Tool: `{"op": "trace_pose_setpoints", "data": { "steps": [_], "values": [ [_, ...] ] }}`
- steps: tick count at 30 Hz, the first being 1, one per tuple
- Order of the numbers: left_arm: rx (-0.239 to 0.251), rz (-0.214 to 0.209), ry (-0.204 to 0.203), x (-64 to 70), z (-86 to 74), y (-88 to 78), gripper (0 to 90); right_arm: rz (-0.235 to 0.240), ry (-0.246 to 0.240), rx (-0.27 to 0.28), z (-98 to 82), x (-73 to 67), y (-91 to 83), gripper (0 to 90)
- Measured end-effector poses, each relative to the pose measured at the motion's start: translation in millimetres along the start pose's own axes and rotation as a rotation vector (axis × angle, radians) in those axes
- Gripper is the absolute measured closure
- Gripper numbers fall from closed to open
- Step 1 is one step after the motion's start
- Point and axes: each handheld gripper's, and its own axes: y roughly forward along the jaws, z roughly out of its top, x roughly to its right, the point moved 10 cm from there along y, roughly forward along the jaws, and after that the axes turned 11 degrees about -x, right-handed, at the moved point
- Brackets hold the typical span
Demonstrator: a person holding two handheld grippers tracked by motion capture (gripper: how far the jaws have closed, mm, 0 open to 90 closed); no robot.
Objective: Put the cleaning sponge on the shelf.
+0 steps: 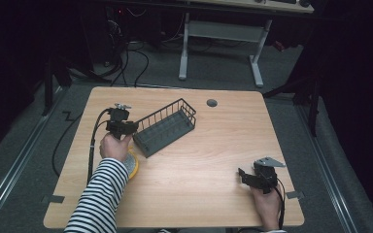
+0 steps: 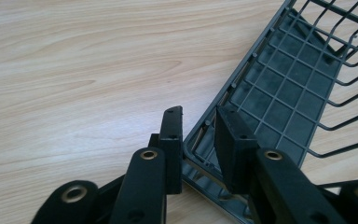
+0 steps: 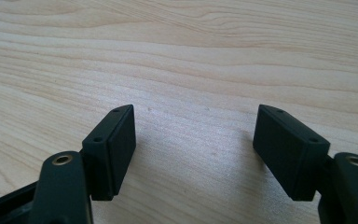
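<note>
- While the striped-sleeved left hand [image 1: 114,145] reaches forward, its left claw [image 2: 199,126] straddles the near corner wall of the wire basket [image 2: 284,88], one jaw outside, one inside; whether the pads press cannot be told.
- From that claw, the basket's long axis runs away up-right across the table [image 1: 199,160].
- Well apart, the right claw [image 3: 195,140] rests low, jaws spread, released.
- Just behind the left claw, under the wrist, lies a yellow sponge [image 1: 132,165].

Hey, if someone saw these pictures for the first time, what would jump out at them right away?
Probably the dark wire basket, lying at an angle on the left half of the wooden table. The left gripper straddles its near corner rim, one jaw outside and one inside. A yellow round object peeks out beside the striped sleeve, while the right gripper rests open over bare wood at the near right.
</note>
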Motion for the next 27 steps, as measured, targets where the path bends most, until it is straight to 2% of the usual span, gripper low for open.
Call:
{"op": "trace_pose_setpoints", "data": {
  "steps": [6,9,13,14,15,18,19,23,27],
  "values": [
    [0.02,0.013,-0.054,-13.9,1.7,0.1,73.3,0.0,0.0,0.0,0.0,0.0,0.0,29.8],
    [0.023,0.019,-0.062,-17.2,1.7,-0.2,73.1,-0.001,0.0,0.0,0.0,0.0,0.0,29.8],
    [0.022,0.001,-0.065,-17.6,0.5,-1.5,71.3,-0.002,-0.004,0.0,0.1,0.0,0.1,29.8],
    [0.023,-0.006,-0.066,-17.2,0.3,-2.2,66.9,-0.002,-0.004,0.0,0.1,0.0,0.1,29.8],
    [0.021,-0.025,-0.068,-16.1,-0.1,-4.6,56.5,-0.002,-0.004,0.0,0.1,0.0,0.1,29.8],
    [0.034,-0.041,-0.064,-15.1,0.7,-10.0,45.3,-0.003,-0.004,0.0,0.1,-0.1,0.1,29.8],
    [0.051,-0.042,-0.063,-15.3,1.4,-16.3,42.6,-0.003,-0.004,0.0,0.1,-0.1,0.1,29.8],
    [0.072,-0.049,-0.052,-16.6,-1.2,-26.9,36.9,-0.003,-0.004,0.0,0.1,-0.1,0.1,29.8],
    [0.096,-0.062,-0.044,-18.5,-8.3,-38.6,36.2,-0.003,-0.004,0.0,0.1,0.0,0.1,29.8]
  ]
}}
